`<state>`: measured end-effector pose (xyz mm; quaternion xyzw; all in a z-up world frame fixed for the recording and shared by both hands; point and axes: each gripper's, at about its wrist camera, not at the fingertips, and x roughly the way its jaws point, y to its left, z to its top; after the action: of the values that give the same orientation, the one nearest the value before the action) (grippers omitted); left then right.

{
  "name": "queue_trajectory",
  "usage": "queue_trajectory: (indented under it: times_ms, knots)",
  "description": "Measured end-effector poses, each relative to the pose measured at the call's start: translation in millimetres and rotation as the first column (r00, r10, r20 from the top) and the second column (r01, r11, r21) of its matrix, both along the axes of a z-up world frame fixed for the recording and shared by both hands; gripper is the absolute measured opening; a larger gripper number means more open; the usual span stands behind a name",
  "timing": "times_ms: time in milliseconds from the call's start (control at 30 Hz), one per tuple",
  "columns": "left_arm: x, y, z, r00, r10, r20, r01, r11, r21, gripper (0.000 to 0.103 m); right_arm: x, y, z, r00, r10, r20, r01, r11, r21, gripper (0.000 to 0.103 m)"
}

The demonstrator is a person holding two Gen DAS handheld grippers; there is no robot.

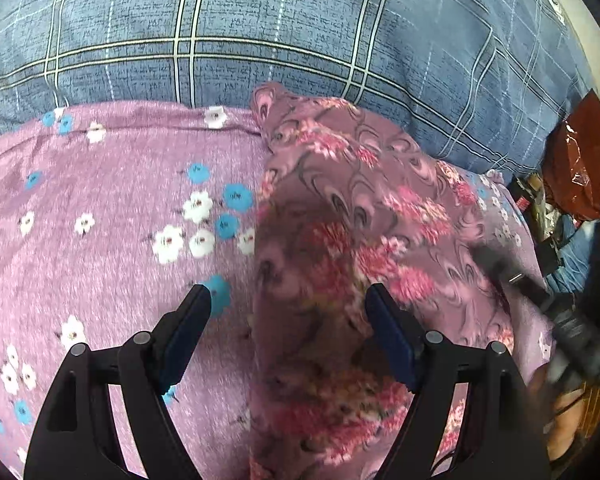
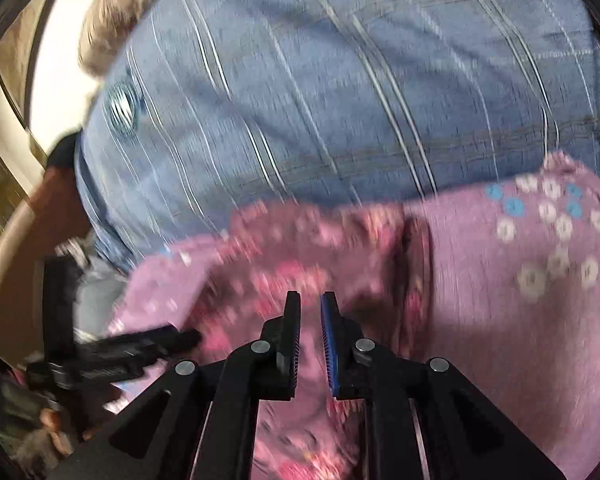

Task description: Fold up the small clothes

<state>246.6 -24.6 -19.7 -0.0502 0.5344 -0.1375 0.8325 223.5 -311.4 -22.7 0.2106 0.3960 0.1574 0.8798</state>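
Note:
A small mauve garment [image 1: 340, 240] with pink floral and peacock print lies on a purple bedspread [image 1: 120, 200] dotted with white and blue flowers. My left gripper [image 1: 288, 296] is open, its jaws wide apart, hovering over the garment's left edge and holding nothing. My right gripper shows blurred at the garment's right side in the left wrist view [image 1: 540, 292]. In the right wrist view, my right gripper [image 2: 310, 304] has its jaws close together with a narrow gap, nothing between them, above the blurred garment [image 2: 300, 248]. The left gripper [image 2: 140, 348] shows at the left there.
A blue plaid pillow [image 1: 300, 32] lies behind the garment; it also fills the top of the right wrist view [image 2: 340, 80]. A red shiny bag [image 1: 580, 152] and clutter sit off the bed's right edge. The bedspread [image 2: 520, 300] extends right.

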Motion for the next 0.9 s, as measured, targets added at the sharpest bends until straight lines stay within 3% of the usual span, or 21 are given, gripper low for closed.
queue_trajectory:
  times_ms: [100,200,300,400,533,633,733,800,900]
  knots:
    - [-2,-2,-1,1.0,0.003,-0.012,-0.003,1.0,0.007,0.08,-1,9,-31,0.997,-0.008,-0.072,0.004,0.999,-0.054,0.011]
    - [-5,-5,0,1.0,0.007,-0.008,-0.007,1.0,0.02,0.08,-6,6,-31,0.997,-0.043,-0.066,0.043,0.999,-0.006,0.011]
    - [-11,-11,3,1.0,0.006,-0.008,-0.005,0.999,0.035,0.08,-8,4,-26,0.995,-0.052,-0.081,0.05,0.998,-0.032,0.013]
    - [-17,-7,7,1.0,-0.001,-0.022,0.002,0.999,0.041,0.08,-23,1,-13,0.995,-0.075,-0.065,0.069,0.994,-0.08,0.019]
    - [-28,11,-1,0.997,0.01,-0.075,-0.012,0.999,-0.036,0.08,-57,-13,-7,0.987,-0.151,-0.05,0.146,0.985,-0.092,0.047]
    - [-31,12,-29,0.984,0.0,-0.18,-0.004,1.0,-0.018,0.082,-69,-11,-23,0.986,-0.134,-0.101,0.123,0.986,-0.116,0.051]
    - [-38,11,-25,0.988,-0.01,-0.152,0.011,1.0,0.005,0.082,-74,-8,-27,0.985,-0.14,-0.1,0.125,0.982,-0.141,0.054]
    - [-36,15,-18,0.987,-0.02,-0.162,0.016,0.999,-0.03,0.082,-73,-10,-19,0.983,-0.157,-0.098,0.144,0.981,-0.128,0.053]
    - [-25,29,-6,0.988,0.015,-0.151,-0.03,0.995,-0.096,0.082,-74,-27,1,0.976,-0.216,-0.025,0.213,0.974,-0.08,0.056]
